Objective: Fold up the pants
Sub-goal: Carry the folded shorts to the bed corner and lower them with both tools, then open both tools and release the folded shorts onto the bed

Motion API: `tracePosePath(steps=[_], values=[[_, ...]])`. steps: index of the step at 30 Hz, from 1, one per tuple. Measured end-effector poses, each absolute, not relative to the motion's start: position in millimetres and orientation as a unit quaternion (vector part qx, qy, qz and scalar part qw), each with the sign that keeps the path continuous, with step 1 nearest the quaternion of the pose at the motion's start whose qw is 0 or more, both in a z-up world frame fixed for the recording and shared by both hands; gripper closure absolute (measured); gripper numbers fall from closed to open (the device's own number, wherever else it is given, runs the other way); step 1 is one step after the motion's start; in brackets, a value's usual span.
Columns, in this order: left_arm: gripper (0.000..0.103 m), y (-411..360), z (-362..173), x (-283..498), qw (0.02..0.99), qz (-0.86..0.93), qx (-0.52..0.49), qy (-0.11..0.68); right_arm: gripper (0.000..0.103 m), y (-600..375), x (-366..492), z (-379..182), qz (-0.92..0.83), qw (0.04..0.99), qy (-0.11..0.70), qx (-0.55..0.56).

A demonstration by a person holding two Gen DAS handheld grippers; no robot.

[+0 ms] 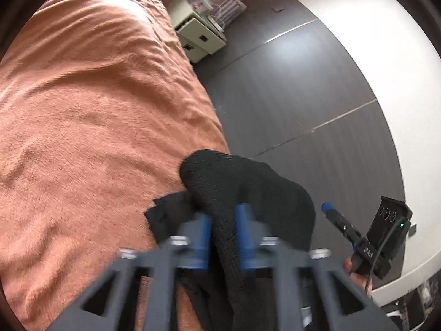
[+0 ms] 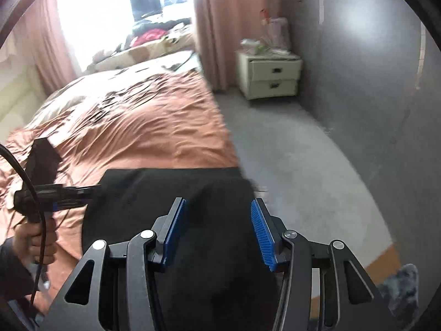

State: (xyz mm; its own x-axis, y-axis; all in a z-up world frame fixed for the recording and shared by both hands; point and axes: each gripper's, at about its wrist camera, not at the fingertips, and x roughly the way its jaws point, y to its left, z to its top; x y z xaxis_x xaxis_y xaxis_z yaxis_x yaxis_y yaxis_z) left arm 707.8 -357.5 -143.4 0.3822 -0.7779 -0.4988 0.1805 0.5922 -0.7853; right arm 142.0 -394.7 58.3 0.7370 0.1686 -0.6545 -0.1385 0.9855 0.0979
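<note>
At the bed's (image 1: 82, 110) six-o'clock edge, the black pants (image 1: 248, 190) are being pinched by the left hand-held gripper (image 1: 222, 237), seemingly to anchor the fold, while the right hand-held gripper (image 2: 217, 234) is being held half-open, empty, above them.

- Your pants (image 1: 248, 193) are black, in a fine ribbed knit with no print.
- The bedspread (image 1: 96, 96) under them is plain terracotta orange, all one tone.
- Your left gripper (image 1: 223, 237) has blue pads on dark grey fingers with silver pins.
- Your right gripper (image 2: 217, 231) shows ridged blue pads on black arms with silver rivets.
- The curtains (image 2: 217, 27) are dusty pink.
- The nightstand (image 2: 271, 74) is pale cream with dark handle slots.
- The floor (image 1: 289, 96) is dark grey wood grain, crossed by thin pale seams.
- The wall (image 1: 386, 41) beside it is white.
- The far bedding (image 2: 154, 47) carries cream and brown patches.
</note>
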Motion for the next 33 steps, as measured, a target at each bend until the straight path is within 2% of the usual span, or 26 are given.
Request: tracePosePath(steps=[4, 7, 10, 15, 23, 27, 33], values=[[0.092, -357, -147, 706, 0.779, -0.295, -0.311, 0.457, 0.06, -390, 153, 31, 0.061, 0.914, 0.402, -0.005], [0.088, -358, -150, 704, 0.776, -0.283, -0.31, 0.47, 0.06, -409, 156, 18, 0.0, 0.907, 0.422, -0.005], [0.084, -356, -146, 698, 0.779, -0.271, -0.303, 0.478, 0.06, -423, 139, 31, -0.008, 0.911, 0.412, 0.017], [0.072, -342, -135, 684, 0.782, -0.256, -0.289, 0.489, 0.06, -429, 94, 47, 0.002, 0.922, 0.386, 0.039], [0.066, -335, -123, 664, 0.796, -0.253, -0.254, 0.487, 0.06, -432, 35, 35, 0.058, 0.935, 0.345, 0.064], [0.049, -333, -114, 647, 0.802, -0.255, -0.244, 0.482, 0.058, -428, 28, 20, 0.071, 0.927, 0.365, 0.045], [0.046, -323, -99, 625, 0.812, -0.258, -0.213, 0.479, 0.049, -435, 4, 12, 0.045, 0.927, 0.373, 0.01]])
